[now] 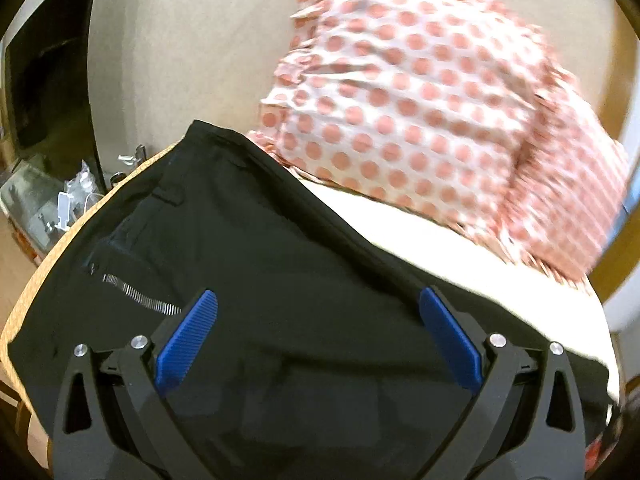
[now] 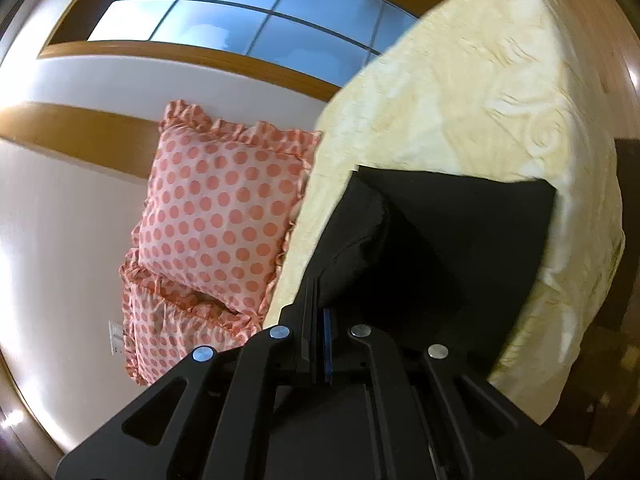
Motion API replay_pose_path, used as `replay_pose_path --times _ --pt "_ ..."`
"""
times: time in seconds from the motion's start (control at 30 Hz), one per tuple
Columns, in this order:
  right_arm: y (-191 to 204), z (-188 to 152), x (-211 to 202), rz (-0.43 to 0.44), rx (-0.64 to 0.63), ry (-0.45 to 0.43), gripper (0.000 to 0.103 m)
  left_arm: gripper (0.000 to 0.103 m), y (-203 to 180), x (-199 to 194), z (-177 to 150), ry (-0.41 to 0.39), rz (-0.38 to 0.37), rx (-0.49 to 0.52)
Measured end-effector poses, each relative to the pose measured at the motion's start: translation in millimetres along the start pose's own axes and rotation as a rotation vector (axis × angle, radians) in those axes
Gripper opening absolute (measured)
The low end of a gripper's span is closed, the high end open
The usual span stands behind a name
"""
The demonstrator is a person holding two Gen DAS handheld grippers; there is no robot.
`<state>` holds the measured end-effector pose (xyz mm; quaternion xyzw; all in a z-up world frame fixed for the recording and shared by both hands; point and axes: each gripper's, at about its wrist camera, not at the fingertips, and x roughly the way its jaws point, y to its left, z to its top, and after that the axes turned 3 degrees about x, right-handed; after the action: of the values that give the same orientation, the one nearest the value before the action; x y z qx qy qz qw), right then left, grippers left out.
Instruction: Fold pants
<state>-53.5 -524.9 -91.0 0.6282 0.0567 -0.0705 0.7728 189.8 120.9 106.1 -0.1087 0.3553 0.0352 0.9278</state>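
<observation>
A bed with a pale cream cover point(image 2: 460, 100) fills the scene, set against a white wall with wooden trim and a window above. Nearest in the left wrist view, the left gripper point(image 1: 318, 304) hangs over the black pants point(image 1: 248, 216) with its blue pads point(image 1: 188, 340) spread wide apart, nothing between them. The pants lie flat on the bed beneath it, the zipper point(image 1: 136, 294) showing just left of the left pad, the waist edge running toward the pillows. In the right wrist view, the right gripper point(image 2: 320, 300) is closed tight on a fold of the pants point(image 2: 460, 232), the cloth bunching up from its tips and spreading over the cover. Beyond the pants, two pink polka-dot pillows point(image 1: 420, 92) with ruffled edges lean at the wall. Farther left, small clutter point(image 1: 76, 196) sits beside the bed, too blurred to name.
</observation>
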Motion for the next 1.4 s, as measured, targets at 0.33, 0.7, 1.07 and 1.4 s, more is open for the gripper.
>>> replay_pose_path --times 0.33,0.7,1.07,1.4 --pt "0.6 5.8 3.5 -0.024 -0.014 0.024 0.002 0.076 10.6 145.3 76.9 0.257 0.101 -0.125" --pt "29.9 18.7 12.6 -0.032 -0.117 0.011 0.002 0.011 69.6 115.0 63.5 0.246 -0.008 -0.349" --pt "33.2 27.8 -11.2 -0.112 -0.181 -0.064 0.002 0.012 111.8 -101.4 -102.7 -0.001 0.011 -0.366" --pt "8.5 22.5 -7.9 -0.196 -0.129 -0.032 0.002 0.024 124.5 -95.4 -150.7 0.003 0.032 -0.443"
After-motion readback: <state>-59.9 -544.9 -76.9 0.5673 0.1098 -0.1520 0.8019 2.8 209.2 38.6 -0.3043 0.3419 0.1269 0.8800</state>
